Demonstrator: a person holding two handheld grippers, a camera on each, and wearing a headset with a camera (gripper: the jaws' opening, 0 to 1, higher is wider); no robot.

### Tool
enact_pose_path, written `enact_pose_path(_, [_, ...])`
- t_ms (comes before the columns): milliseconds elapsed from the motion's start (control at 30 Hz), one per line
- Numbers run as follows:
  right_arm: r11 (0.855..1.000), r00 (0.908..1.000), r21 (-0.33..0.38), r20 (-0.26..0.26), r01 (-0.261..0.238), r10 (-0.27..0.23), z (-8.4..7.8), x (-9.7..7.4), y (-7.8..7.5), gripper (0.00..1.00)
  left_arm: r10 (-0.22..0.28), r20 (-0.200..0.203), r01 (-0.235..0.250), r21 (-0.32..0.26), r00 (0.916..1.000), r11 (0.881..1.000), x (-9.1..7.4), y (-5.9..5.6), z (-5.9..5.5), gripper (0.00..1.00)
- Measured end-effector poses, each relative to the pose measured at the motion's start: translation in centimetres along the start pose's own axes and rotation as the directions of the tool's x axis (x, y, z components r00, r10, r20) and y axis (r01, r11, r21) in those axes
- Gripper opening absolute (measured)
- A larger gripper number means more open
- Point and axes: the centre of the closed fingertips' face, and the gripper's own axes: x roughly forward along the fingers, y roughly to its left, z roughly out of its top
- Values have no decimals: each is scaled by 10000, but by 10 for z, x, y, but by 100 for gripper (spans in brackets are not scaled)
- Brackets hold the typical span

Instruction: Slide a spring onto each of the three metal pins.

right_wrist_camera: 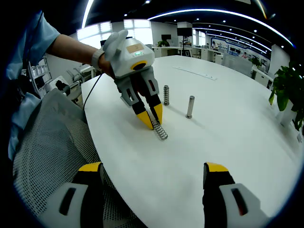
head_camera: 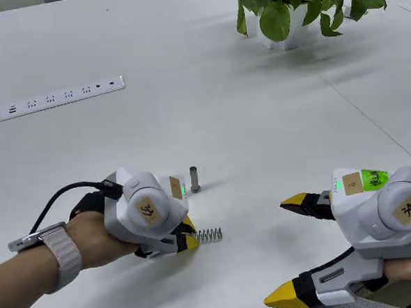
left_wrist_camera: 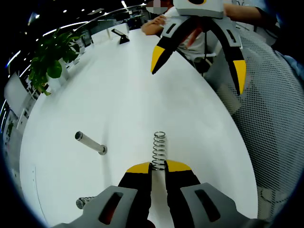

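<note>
Right gripper (head_camera: pixel 278 253): nearest you, low on the right. Its jaws stand wide apart and hold nothing. It sits well apart from the pins.
Table (head_camera: pixel 245 123): white and flat; all the work sits on its near left part.
Left gripper (head_camera: pixel 190 237): its jaws are closed tight on one end of a spring, with the tips low over the table.
Bare pin (head_camera: pixel 194 179): stands upright on its small base, near the left gripper, just beyond the yellow tips in the head view. It carries no spring.
Loaded pin (right_wrist_camera: pixel 166 95): in the right gripper view it stands upright beside the bare pin, with a coil already round it.
Spring (head_camera: pixel 209 234): you pinch it by one end, and the rest sticks straight out past the jaw tips, with its free end open. I cannot tell whether it touches the table.
Key relation: the spring's long axis runs nearly level along the table, while the bare pin's axis is vertical. In the left gripper view the pin lies off to the left of the spring, not in line with it.
Nearer hand: your left, by far.
Next move, as I judge it: lift the spring, tip its free end downward, bring it over the pin's top, then lower it.
Risk: held by one end only, the spring may bend aside at the pin's tip.
</note>
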Motion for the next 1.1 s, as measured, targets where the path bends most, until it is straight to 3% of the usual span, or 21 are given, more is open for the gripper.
enact_pose_path(167, [10000, 10000, -11, 26, -52, 52, 3, 1, 2, 87, 177, 298, -161, -540, 9994, 9984, 0, -1, 0, 10])
enact_pose_path(433, [9998, 9999, -166, 62, -112, 113, 11, 2, 0, 86, 576, 701, -509, -944, 9959, 9942, -3, -7, -1, 10])
enact_pose_path(633, [9993, 9998, -313, 90, -191, 194, 18, 5, 3, 86, 904, 939, -780, -1283, 9915, 9887, -12, -14, -8, 10])
enact_pose_path(867, [9980, 9989, -448, 106, -455, 460, 25, 14, 11, 86, 1329, 1249, -1046, -2111, 9832, 9718, -27, -23, -19, 10])
enact_pose_path(1100, [9943, 9968, -717, 89, -783, 791, 33, 20, 18, 84, 1987, 1707, -1436, -2893, 9651, 9464, -48, -31, -23, 10])
